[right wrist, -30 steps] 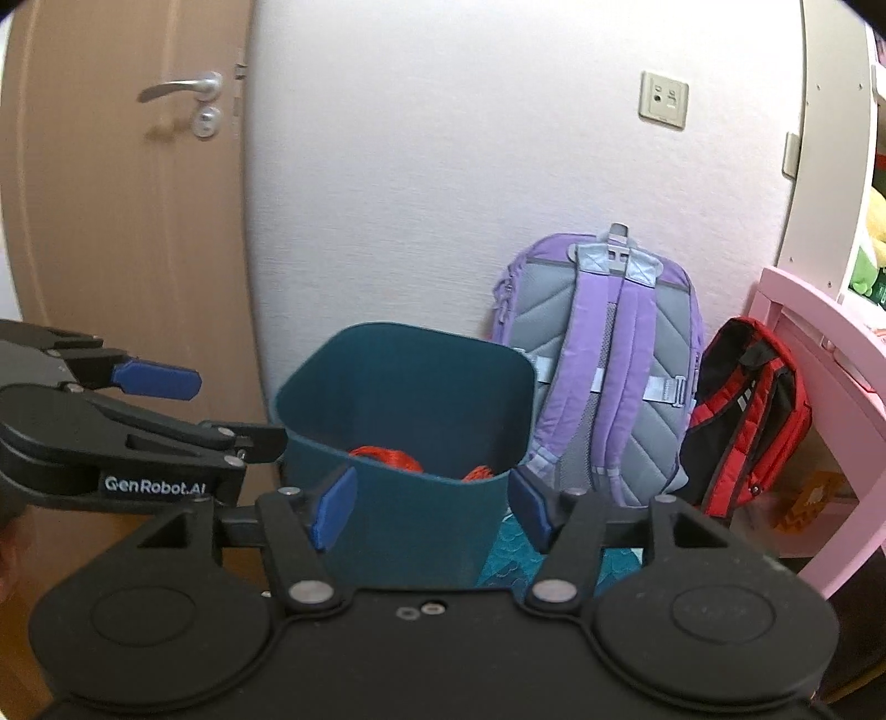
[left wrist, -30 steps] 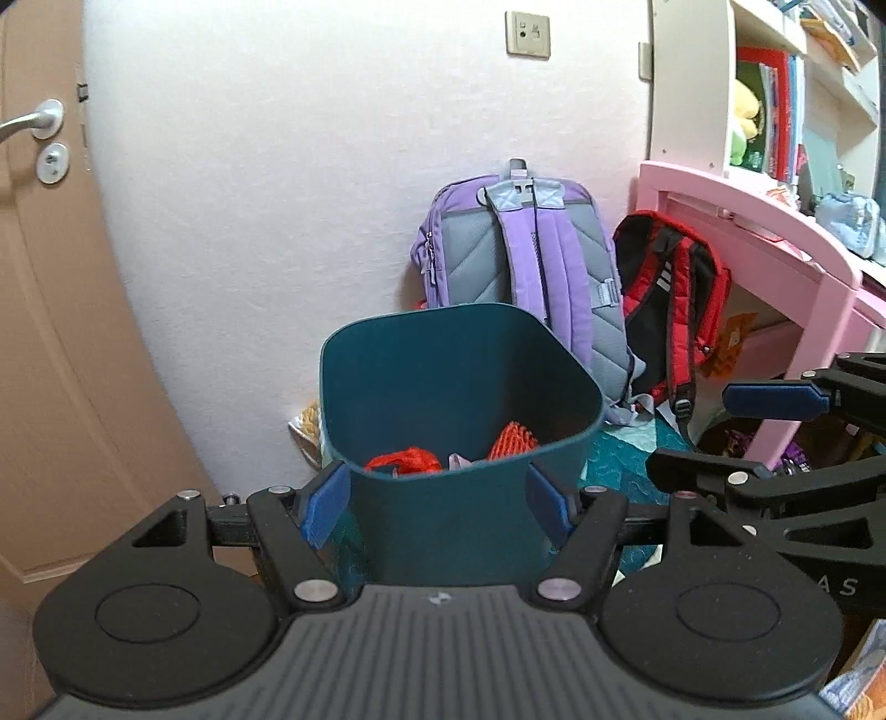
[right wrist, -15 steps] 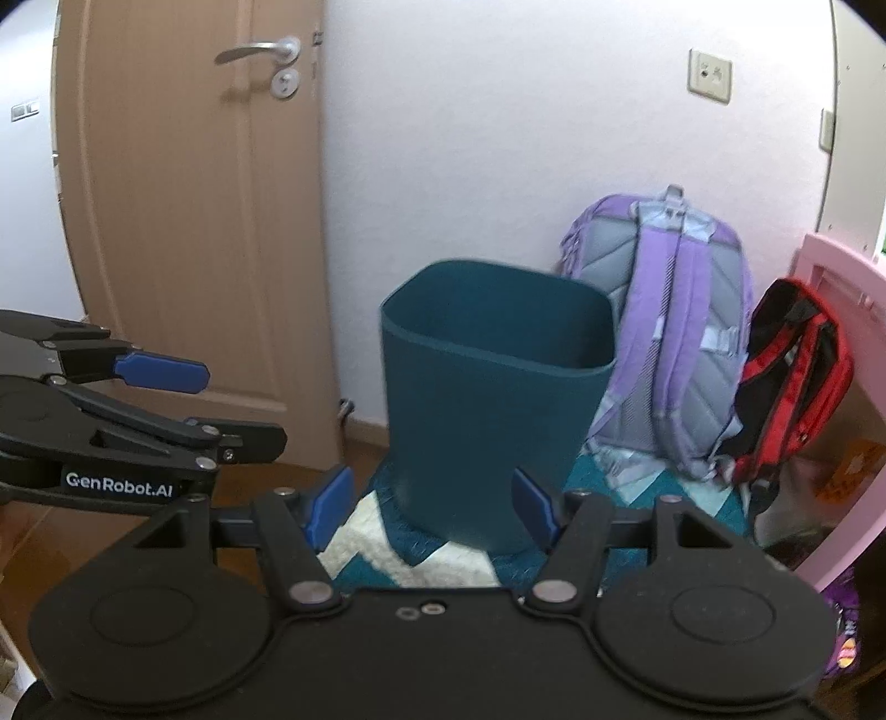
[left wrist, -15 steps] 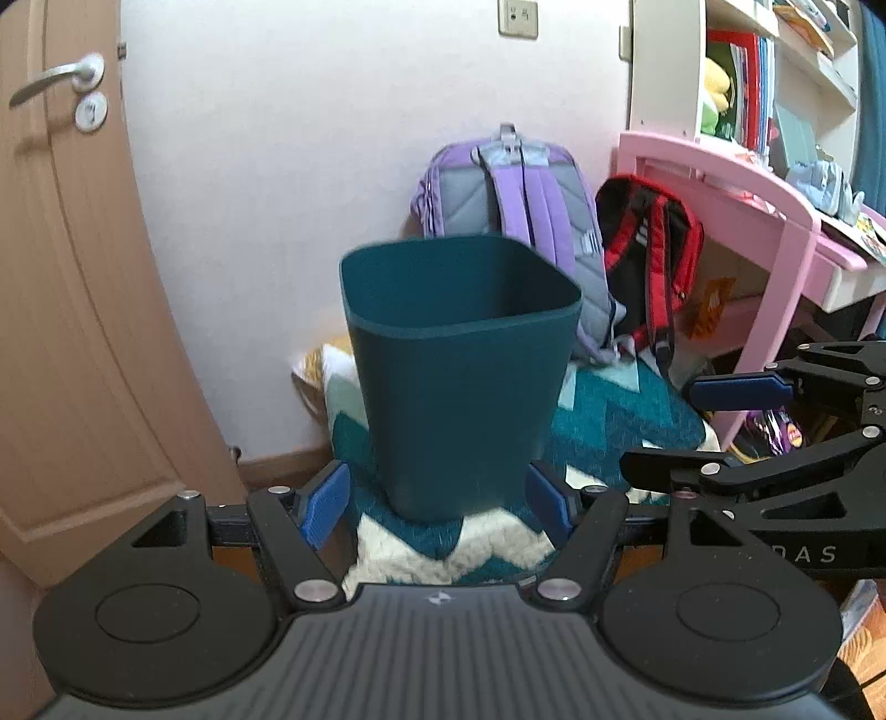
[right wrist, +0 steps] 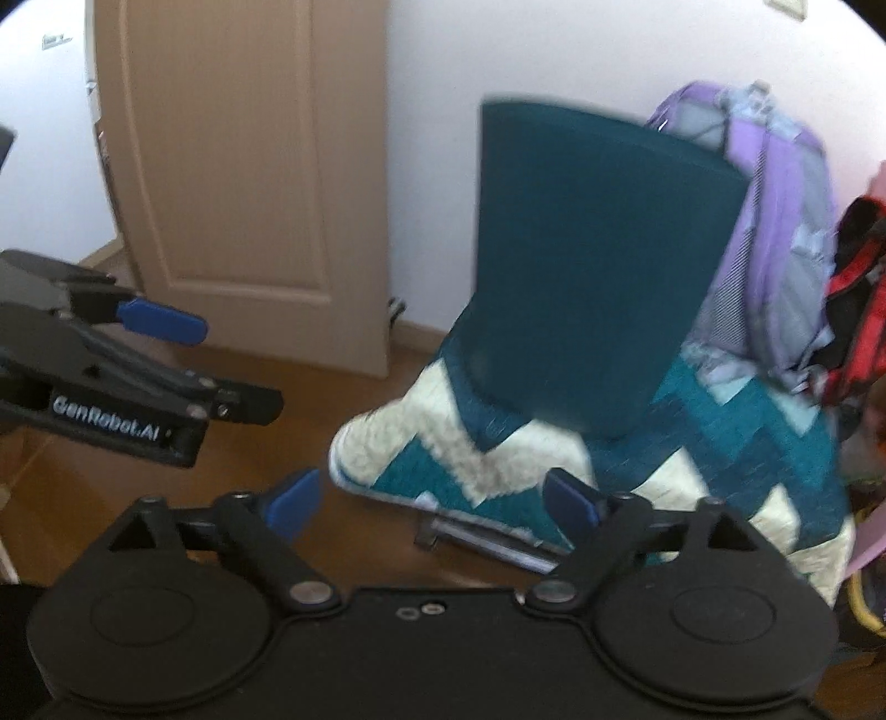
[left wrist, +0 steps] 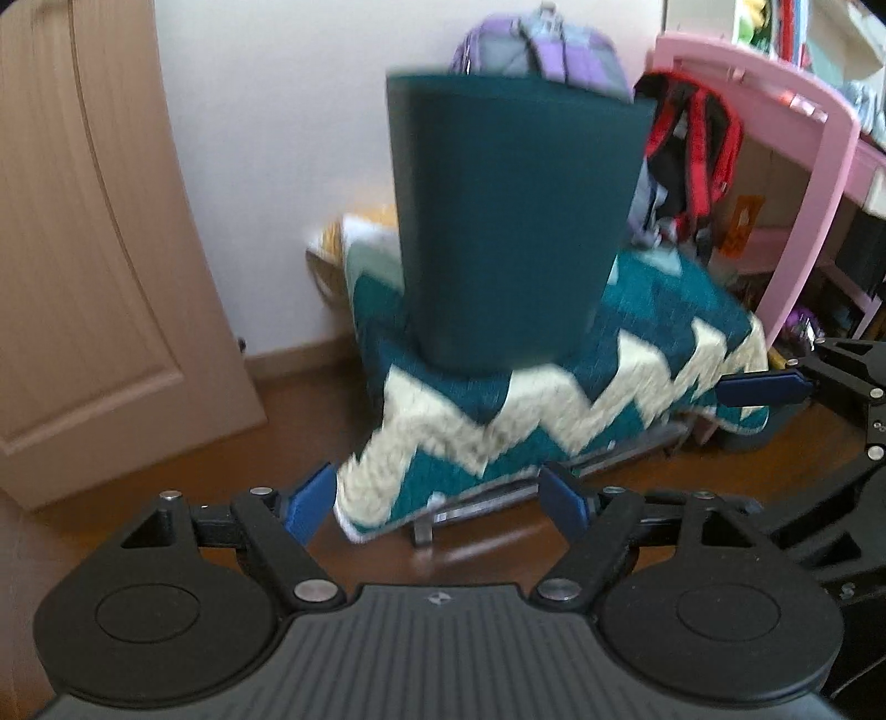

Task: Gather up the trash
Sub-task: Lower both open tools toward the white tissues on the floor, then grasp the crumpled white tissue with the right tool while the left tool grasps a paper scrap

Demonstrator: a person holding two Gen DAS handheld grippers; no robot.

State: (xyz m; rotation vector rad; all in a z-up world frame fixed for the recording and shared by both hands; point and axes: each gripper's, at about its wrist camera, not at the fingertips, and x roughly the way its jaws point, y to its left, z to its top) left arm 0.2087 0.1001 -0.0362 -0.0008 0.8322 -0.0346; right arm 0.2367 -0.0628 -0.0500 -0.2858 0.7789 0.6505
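While both views are motion-blurred, layout reads fine. Far left: tan door (left wrist: pixel 105 232), standing against the white wall (left wrist: pixel 277 166), brown wood floor (left wrist: pixel 232 443) below it. My left tongs (left wrist: pixel 437 501) are spread wide, jaws have just been opening, nothing between the blue pads, only floor and the near edge of the blanket behind the gap. Centre: dark teal trash bin (left wrist: pixel 509 221), upright, standing on a teal-and-cream zigzag blanket (left wrist: pixel 554 410) that drapes over a low metal-framed support; frame bar (left wrist: pixel 498 498) shows under the blanket's front edge. Bin's inside not visible from this low angle. Behind the bin, against the wall: purple-grey backpack (left wrist: pixel 548 44), then a red-black backpack (left wrist: pixel 692 144) to its right. Further right: pink tabletop frame (left wrist: pixel 797 111), clutter beneath it too blurred to tell. My right tongs (right wrist: pixel 432 507) also spread wide, jaws just been opening too, nothing pinched; same blanket corner shows past the gap. Both tongs are near the blanket's front edge, apart from the bin, not touching it. Each tong body shows at the edge of the other's view.
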